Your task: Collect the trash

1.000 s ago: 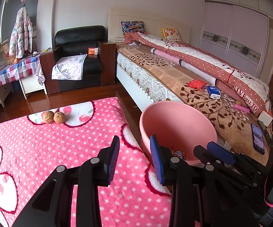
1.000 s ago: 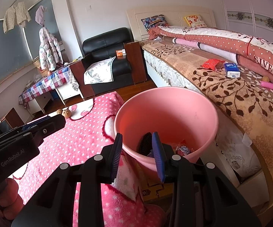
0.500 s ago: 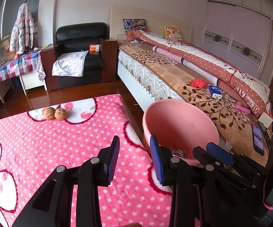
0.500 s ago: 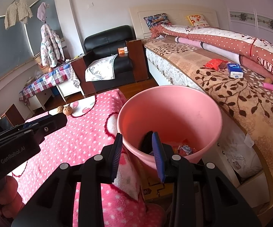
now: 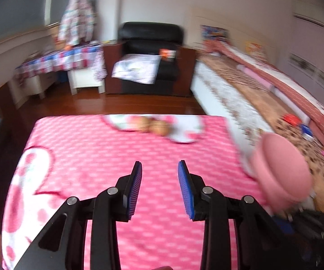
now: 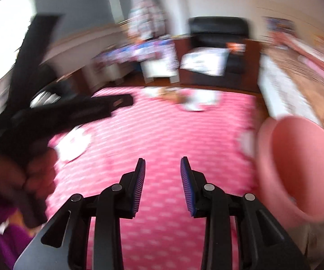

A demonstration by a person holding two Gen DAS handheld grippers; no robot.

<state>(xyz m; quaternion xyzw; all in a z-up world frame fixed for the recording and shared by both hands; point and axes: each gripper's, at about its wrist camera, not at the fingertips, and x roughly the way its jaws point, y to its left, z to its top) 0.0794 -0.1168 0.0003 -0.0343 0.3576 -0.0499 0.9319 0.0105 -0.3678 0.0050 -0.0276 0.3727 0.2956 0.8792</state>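
Two brown walnut-like bits of trash point(image 5: 153, 124) lie on a white patch at the far edge of the pink dotted cloth point(image 5: 94, 157); they show blurred in the right wrist view point(image 6: 173, 95). A pink bucket point(image 5: 281, 175) stands off the cloth's right edge, beside the bed; it also shows in the right wrist view point(image 6: 301, 168). My left gripper point(image 5: 159, 168) is open and empty above the cloth. My right gripper point(image 6: 163, 165) is open and empty above the cloth. The left gripper's body point(image 6: 56, 112) shows at the left of the right wrist view.
A bed point(image 5: 274, 94) with a brown cover runs along the right. A black armchair point(image 5: 150, 51) stands at the back wall. A table with a checked cloth point(image 5: 60, 60) is at the back left. Wooden floor point(image 5: 117, 103) lies beyond the cloth.
Both grippers have swung left, away from the bucket, and now face the pink cloth. The bucket has shifted to the right edge of both views. Both views are motion-blurred.
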